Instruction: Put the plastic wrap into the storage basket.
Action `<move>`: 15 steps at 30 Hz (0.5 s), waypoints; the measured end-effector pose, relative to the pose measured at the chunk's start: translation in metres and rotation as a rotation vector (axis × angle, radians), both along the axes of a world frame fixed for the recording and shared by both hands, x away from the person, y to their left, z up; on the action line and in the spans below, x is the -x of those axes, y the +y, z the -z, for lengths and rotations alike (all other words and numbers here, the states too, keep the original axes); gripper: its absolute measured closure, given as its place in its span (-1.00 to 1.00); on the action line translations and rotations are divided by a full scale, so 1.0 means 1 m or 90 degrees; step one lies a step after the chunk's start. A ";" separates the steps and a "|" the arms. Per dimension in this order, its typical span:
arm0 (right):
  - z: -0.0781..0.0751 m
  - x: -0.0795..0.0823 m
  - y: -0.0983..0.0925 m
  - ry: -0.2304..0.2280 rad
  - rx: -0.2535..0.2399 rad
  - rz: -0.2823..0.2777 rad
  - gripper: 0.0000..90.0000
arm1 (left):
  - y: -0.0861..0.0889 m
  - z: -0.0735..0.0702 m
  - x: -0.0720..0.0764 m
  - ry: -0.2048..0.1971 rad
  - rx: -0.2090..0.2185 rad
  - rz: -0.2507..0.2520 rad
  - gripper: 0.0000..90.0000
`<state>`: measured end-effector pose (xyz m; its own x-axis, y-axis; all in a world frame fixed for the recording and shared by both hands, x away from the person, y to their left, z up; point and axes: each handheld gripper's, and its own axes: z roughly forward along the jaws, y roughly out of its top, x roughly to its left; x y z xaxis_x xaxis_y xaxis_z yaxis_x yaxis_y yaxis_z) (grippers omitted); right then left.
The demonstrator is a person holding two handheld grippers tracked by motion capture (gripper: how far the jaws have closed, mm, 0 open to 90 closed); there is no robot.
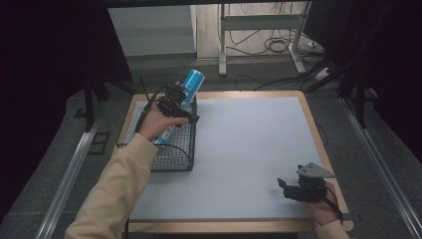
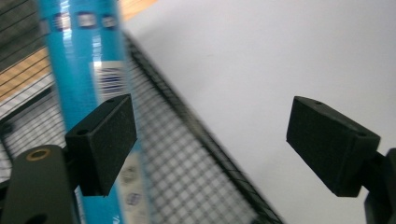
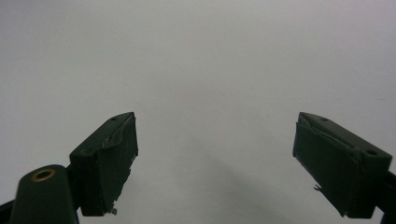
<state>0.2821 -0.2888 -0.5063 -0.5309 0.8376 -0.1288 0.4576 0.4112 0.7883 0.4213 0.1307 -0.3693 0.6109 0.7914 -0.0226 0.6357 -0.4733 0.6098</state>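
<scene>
Apparently deposit done: blue can lies in wire basket at ten o'clock; left gripper wide, empty; right gripper wide, idle.

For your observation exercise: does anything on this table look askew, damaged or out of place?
The blue tube leans tilted in the wire basket, its top poking above the rim. The right gripper has frayed, peeling pads.

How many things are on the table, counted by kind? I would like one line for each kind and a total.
Blue tube: 1
Black wire basket: 1
Handheld tool: 2 (left tool, right tool)
Total: 4
</scene>
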 end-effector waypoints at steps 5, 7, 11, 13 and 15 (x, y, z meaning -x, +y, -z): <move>-0.001 -0.001 0.003 -0.003 0.002 -0.003 -0.69 | -0.014 0.000 0.035 -0.022 0.007 0.033 -0.64; -0.001 -0.001 0.004 -0.003 0.003 -0.004 -0.69 | -0.020 0.002 0.051 -0.031 0.011 0.056 -0.65; -0.002 -0.002 0.006 -0.004 0.003 -0.006 -0.69 | -0.029 0.005 0.081 -0.052 0.038 0.087 -0.64; -0.002 -0.002 0.007 -0.006 0.006 -0.009 -0.69 | -0.032 0.009 0.094 -0.054 0.048 0.107 -0.64; -0.002 -0.001 0.009 -0.007 0.007 -0.011 -0.69 | -0.035 0.017 0.104 -0.047 0.057 0.124 -0.64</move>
